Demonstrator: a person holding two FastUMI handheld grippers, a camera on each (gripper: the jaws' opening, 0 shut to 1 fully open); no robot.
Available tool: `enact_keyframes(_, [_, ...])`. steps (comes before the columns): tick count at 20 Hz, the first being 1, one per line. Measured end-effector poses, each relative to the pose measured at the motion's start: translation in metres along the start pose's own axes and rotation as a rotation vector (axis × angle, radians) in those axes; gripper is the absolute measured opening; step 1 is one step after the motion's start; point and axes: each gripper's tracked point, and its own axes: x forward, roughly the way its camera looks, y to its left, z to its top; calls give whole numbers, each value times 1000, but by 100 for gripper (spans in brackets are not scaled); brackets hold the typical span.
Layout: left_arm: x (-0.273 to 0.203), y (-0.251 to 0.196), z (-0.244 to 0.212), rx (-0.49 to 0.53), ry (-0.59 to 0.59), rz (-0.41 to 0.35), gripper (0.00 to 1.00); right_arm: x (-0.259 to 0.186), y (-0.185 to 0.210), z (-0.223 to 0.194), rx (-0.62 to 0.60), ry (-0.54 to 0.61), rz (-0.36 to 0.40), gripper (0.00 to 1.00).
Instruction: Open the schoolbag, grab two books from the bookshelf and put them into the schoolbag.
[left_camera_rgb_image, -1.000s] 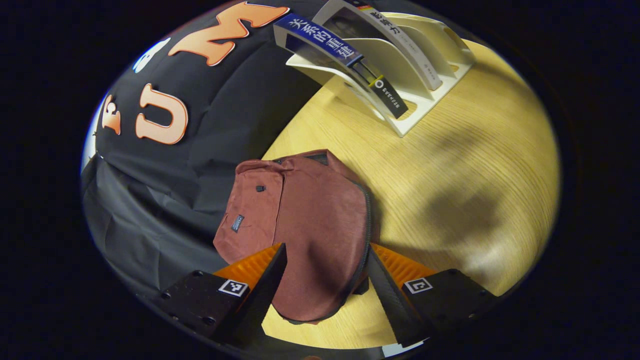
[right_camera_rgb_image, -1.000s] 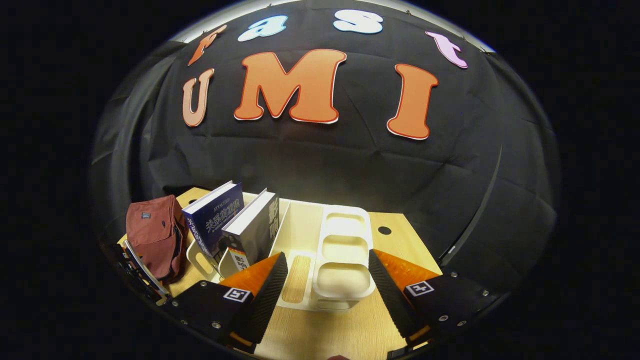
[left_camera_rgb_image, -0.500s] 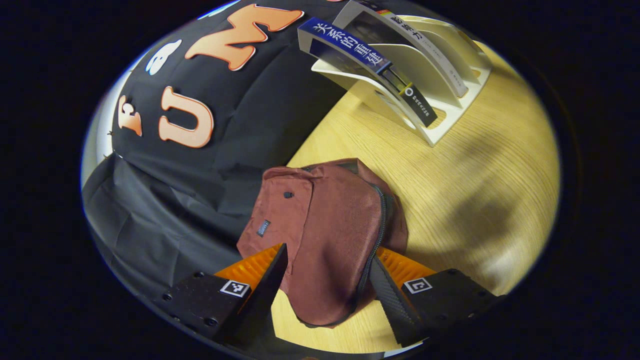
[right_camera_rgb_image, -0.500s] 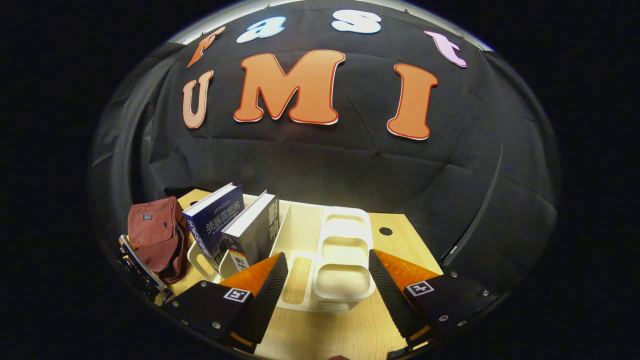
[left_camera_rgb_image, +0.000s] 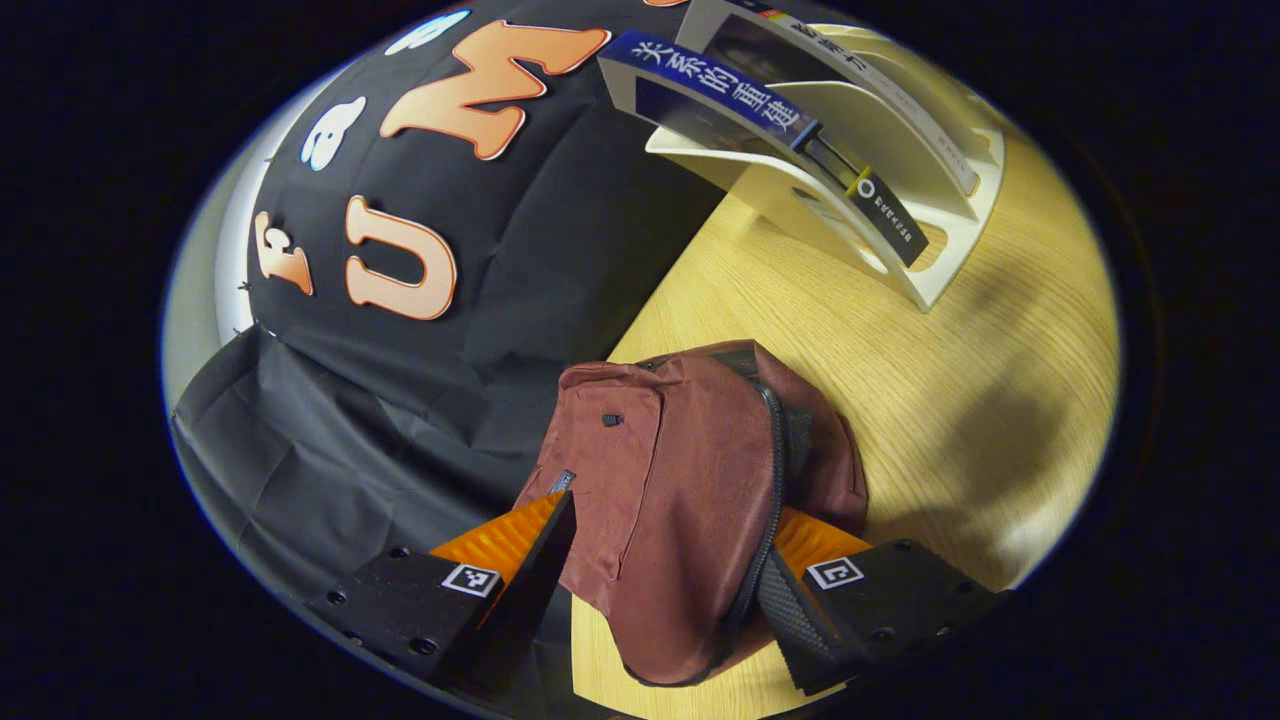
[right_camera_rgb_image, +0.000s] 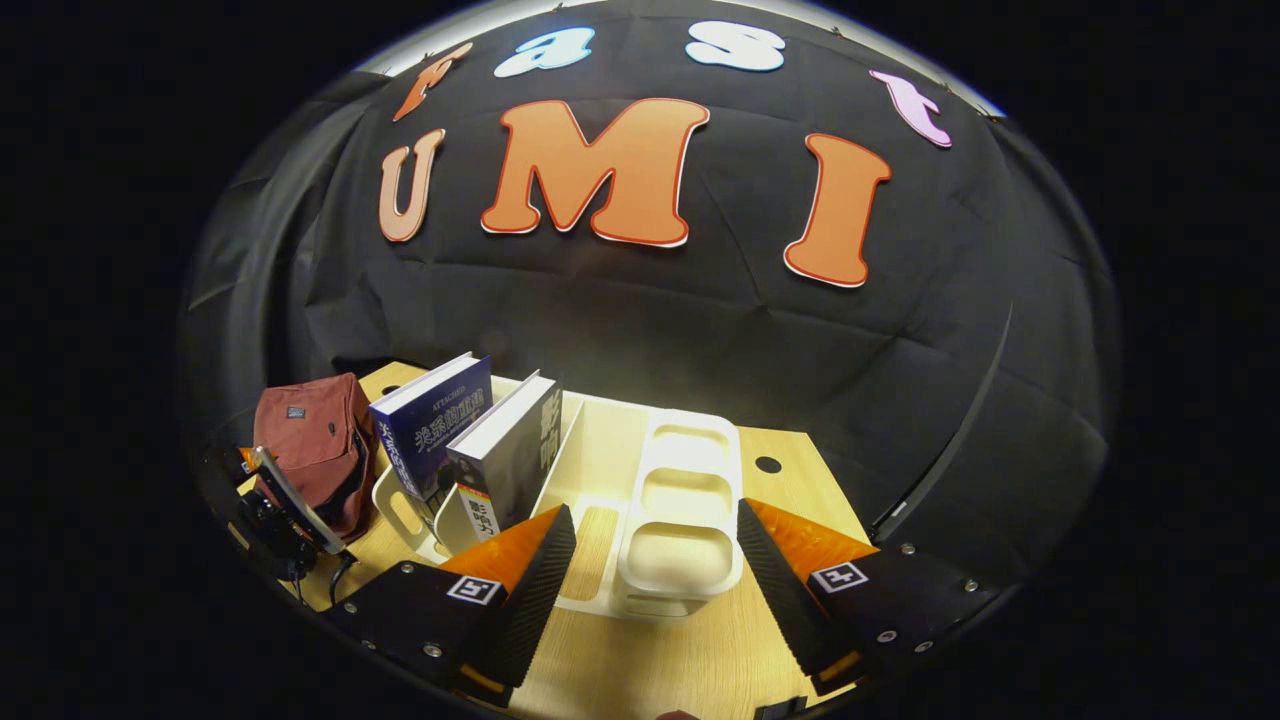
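- My left gripper (left_camera_rgb_image: 665, 560) gapes wide, straddling the schoolbag (left_camera_rgb_image: 690, 500), zipper (left_camera_rgb_image: 772, 500) at one o'clock.
- My right gripper (right_camera_rgb_image: 655, 565) also gapes wide.
- Risk: fingers pinch loose cloth, zipper stays closed.

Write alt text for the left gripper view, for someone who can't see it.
The left gripper is open, its fingers on either side of a dark red schoolbag with its zipper closed, on a wooden table. Farther off, a white bookshelf holds two leaning books.
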Motion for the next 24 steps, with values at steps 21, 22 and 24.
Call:
enact_keyframes(21, [2,68,25,-168,86,-326,6,-10,-7,28,45,-28,4,97])
enact_keyframes(22, [2,77,26,-183,82,-341,6,-11,-5,33,34,-28,7,96])
enact_keyframes(24, [4,86,27,-211,83,-389,6,-14,6,46,11,-40,14,96])
